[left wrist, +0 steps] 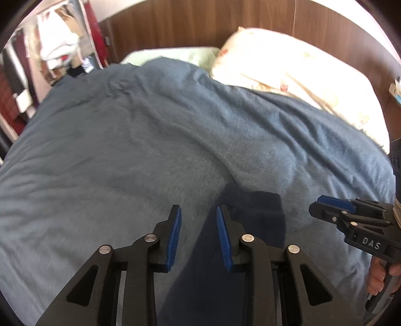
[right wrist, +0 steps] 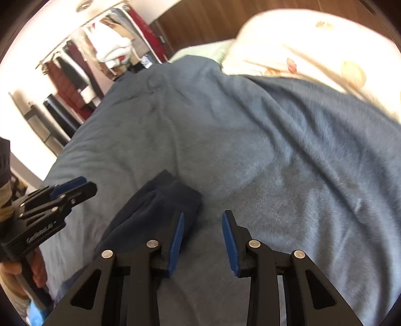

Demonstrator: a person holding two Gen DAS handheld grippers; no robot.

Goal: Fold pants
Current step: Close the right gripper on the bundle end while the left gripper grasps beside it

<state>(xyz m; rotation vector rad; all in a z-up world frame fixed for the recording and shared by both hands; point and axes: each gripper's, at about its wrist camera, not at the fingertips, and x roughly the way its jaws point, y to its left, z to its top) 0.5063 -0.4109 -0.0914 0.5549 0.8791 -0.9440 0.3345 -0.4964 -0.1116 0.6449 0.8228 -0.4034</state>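
Note:
Dark navy pants (left wrist: 253, 225) lie bunched on a blue blanket (left wrist: 150, 140) spread over a bed. My left gripper (left wrist: 198, 208) hovers over the pants' left edge. It is open, with nothing between its blue pads. The right wrist view shows the pants (right wrist: 155, 208) as a folded dark bundle just left of my right gripper (right wrist: 204, 213). That gripper is open too, and only blanket (right wrist: 250, 150) shows in its gap. Each gripper appears in the other's view: the right gripper (left wrist: 316, 204) held by a hand (left wrist: 376, 278), the left gripper (right wrist: 87, 184) at the left edge.
A cream patterned pillow (left wrist: 288, 65) and a pale green pillow (left wrist: 175, 54) lie at the bed's head against a wooden headboard (left wrist: 188, 22). Hanging clothes (right wrist: 110, 47) and dark furniture (right wrist: 57, 112) stand beyond the bed's left side.

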